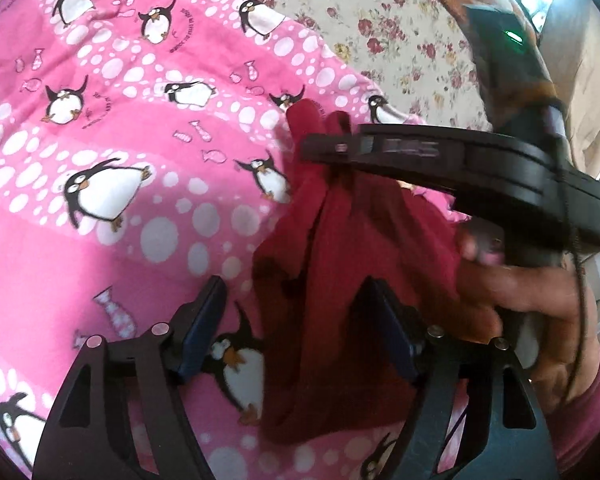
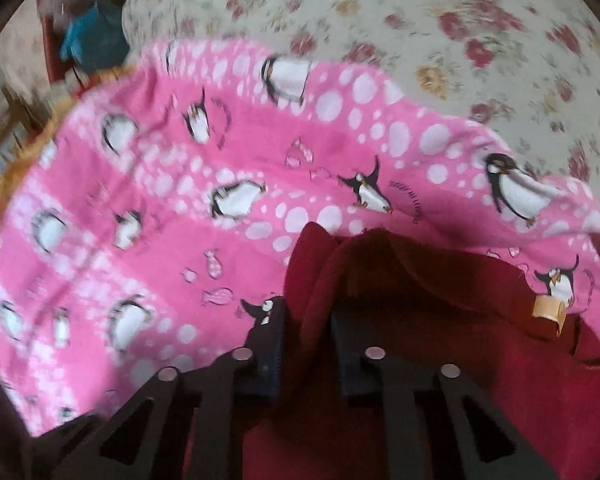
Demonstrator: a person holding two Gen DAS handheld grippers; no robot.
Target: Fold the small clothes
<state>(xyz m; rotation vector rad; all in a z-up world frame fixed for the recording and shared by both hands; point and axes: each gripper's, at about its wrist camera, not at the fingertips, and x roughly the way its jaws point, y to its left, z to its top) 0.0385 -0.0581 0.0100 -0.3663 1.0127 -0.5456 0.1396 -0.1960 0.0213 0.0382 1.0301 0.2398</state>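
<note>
On fleecy penguin-print blanket (image 1: pixel 100 128), soft red garment (image 1: pixel 340 248) bunches.

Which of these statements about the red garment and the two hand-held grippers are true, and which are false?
1. The right hand-held gripper pinches a fold of the red garment. True.
2. The left hand-held gripper is clamped shut. False: its jaws stand apart, not pressing the cloth.
3. The garment lies on a pink penguin blanket. True.
4. The blanket is printed with cats. False: penguins and fish.
5. A floral sheet shows beyond the blanket. True.
</note>
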